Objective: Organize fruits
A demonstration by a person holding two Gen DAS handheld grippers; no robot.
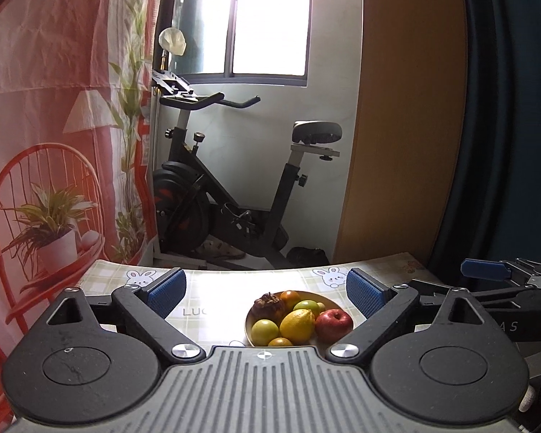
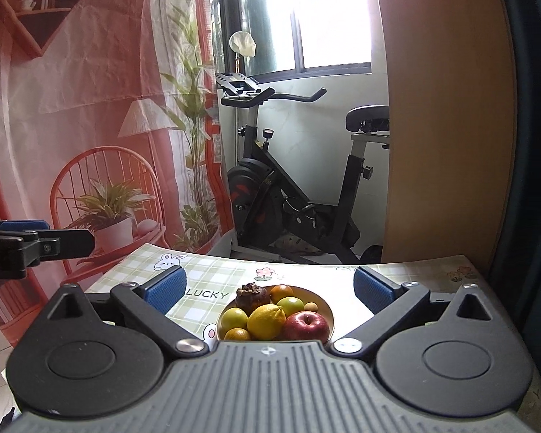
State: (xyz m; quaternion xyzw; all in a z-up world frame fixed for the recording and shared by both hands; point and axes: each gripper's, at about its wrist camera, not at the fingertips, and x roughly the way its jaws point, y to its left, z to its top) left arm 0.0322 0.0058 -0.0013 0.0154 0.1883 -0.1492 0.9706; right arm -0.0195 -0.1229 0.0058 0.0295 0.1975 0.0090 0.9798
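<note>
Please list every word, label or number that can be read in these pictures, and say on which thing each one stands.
"LUCKY": printed on the checked tablecloth, left of the fruit bowl; the left wrist view shows only "LUC".
"t.AI": cut-off white letters on the left gripper, at the frame edge.
"AS": cut-off letters on the right gripper.
Exercise bike console: too small to read.

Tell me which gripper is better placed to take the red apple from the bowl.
Probably the right gripper: its jaws are open, and the red apple sits on the right side of the bowl. The left gripper is open too, but further off.
</note>
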